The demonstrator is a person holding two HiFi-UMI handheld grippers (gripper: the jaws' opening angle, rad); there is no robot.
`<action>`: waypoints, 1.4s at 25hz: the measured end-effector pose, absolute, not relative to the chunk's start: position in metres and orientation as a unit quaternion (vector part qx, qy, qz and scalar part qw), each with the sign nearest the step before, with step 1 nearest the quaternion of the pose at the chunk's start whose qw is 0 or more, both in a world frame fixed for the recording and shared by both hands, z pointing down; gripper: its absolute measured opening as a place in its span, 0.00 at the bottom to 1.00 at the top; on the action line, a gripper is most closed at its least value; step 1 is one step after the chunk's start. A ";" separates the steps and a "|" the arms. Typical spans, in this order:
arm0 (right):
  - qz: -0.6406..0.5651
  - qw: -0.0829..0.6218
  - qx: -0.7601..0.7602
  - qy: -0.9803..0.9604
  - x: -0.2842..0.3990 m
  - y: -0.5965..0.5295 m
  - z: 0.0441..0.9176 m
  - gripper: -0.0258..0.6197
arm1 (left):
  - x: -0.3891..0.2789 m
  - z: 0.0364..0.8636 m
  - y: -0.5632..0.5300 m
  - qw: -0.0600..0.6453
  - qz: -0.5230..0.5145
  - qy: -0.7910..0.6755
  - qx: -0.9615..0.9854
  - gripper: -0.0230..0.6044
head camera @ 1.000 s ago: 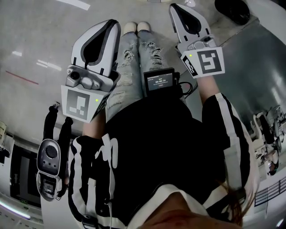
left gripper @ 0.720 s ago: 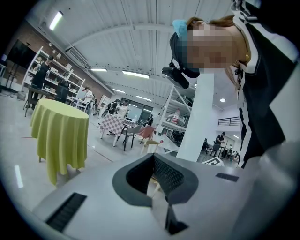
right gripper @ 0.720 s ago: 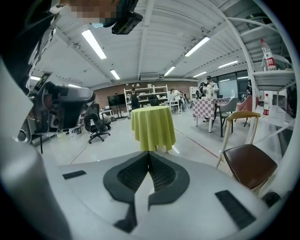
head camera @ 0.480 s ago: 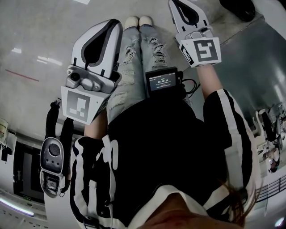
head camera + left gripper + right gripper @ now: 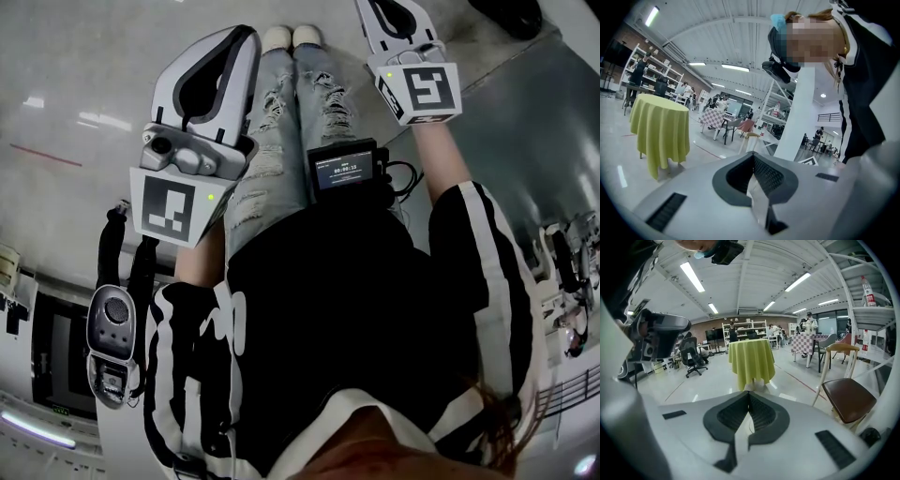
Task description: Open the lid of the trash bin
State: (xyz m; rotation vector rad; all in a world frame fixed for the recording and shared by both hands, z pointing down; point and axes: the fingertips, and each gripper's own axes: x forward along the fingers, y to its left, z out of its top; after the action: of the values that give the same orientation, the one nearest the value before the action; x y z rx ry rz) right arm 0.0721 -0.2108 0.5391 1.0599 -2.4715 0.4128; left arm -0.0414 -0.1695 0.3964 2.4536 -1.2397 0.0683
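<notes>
Trash bin and lid are shown in none of the three views, so the bin's place cannot be given. Below the head camera only pale floor (image 5: 84,84), the person's jeans-clad legs (image 5: 281,112) and a small screen unit (image 5: 345,171) at the waist are seen. The left hand-held gripper (image 5: 246,37) and the right hand-held gripper (image 5: 389,19) are held out before the body, well apart, each pointed away from the person. In each gripper view the jaws are seen closed tip to tip, with nothing held between them. Beyond them an open hall is shown, with a yellow-draped table (image 5: 751,362) and a wooden chair (image 5: 846,397), neither of which is touched. The task is judged not yet begun, the step in hand being the approach to the bin. The next move is judged to call for the bin to be brought into view and one gripper carried to the lid. Whether the jaws must be parted for a grasp cannot be settled while the lid is unseen
</notes>
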 end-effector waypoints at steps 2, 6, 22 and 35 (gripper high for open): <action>0.149 0.211 0.381 -0.888 0.072 -0.212 0.544 0.05 | -0.042 0.407 -0.172 0.201 0.038 -0.446 0.871 0.05; 0.153 0.214 0.380 -0.887 0.069 -0.211 0.553 0.05 | -0.044 0.425 -0.175 0.214 0.057 -0.453 0.864 0.05; 0.164 0.227 0.378 -0.883 0.064 -0.208 0.578 0.05 | -0.040 0.486 -0.176 0.224 0.120 -0.442 0.860 0.05; 0.172 0.237 0.378 -0.878 0.061 -0.210 0.594 0.05 | -0.029 0.525 -0.179 0.257 0.147 -0.426 0.855 0.05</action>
State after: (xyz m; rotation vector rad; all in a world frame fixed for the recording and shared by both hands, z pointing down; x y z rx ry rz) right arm 0.0609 -0.2098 0.5944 1.0357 -2.4071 0.4707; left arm -0.0294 -0.1790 0.5252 2.3183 -1.1567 0.3980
